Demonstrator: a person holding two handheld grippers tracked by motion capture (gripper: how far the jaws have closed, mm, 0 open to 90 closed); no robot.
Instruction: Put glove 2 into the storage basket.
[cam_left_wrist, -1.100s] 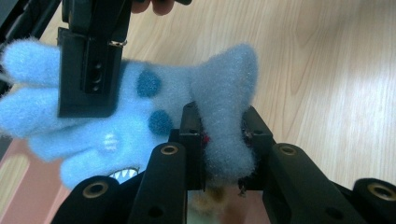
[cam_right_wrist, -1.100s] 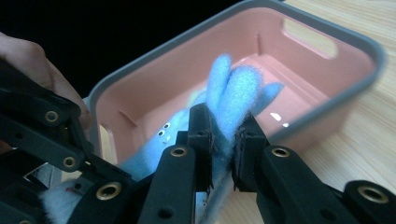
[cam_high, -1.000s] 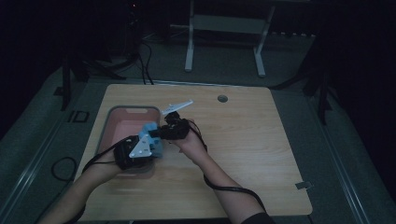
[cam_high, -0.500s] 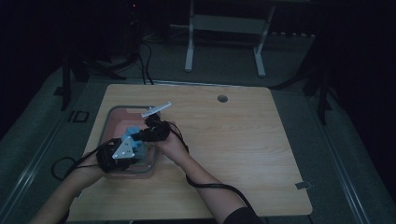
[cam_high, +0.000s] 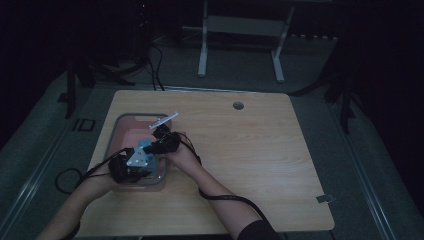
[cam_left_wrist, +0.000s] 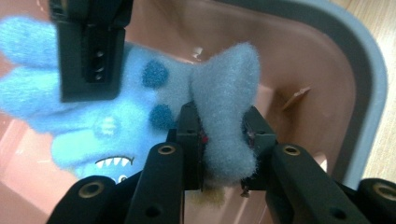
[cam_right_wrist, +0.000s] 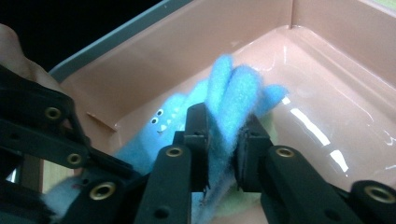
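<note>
While your left gripper (cam_left_wrist: 219, 154) pinches a pale-blue fleece flap of the blue plush toy (cam_left_wrist: 140, 112) between its jaws, your right gripper (cam_right_wrist: 223, 149) clamps the toy's other end, its bright blue lobes rising just above the jaws; the toy stretches between your two tools, inside the pink tub (cam_high: 127, 125); the tub's grey rim curves just beyond your left gripper.
</note>
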